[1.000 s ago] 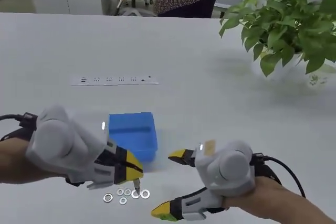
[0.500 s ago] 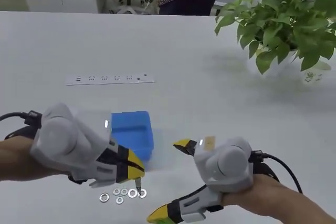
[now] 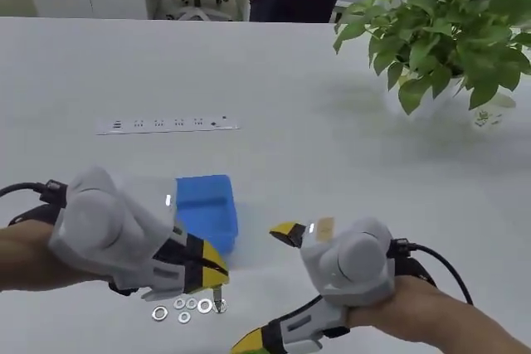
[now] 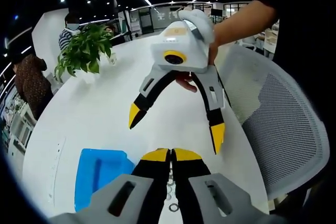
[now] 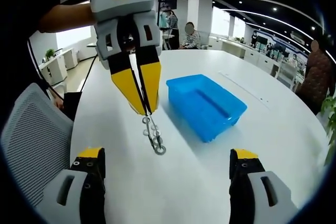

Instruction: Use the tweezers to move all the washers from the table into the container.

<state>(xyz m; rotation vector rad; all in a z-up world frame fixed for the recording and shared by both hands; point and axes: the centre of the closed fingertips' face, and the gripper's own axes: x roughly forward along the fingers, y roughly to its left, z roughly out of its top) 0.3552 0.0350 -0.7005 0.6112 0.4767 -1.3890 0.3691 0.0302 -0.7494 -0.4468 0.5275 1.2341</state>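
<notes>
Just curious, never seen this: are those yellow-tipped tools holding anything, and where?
The left tool is shut on thin metal tweezers, gripped by their upper part; their tips reach down to the small silver washers. The right tool is open, holding nothing.

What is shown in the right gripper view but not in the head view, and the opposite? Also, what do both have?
Right gripper view: a grey mesh chair beside the table, and the length of the tweezers clamped in the shut left gripper, tips at the washers. Head view: the hand holding the open right gripper, and its black cable. Both: the blue container, washers and left gripper.
</notes>
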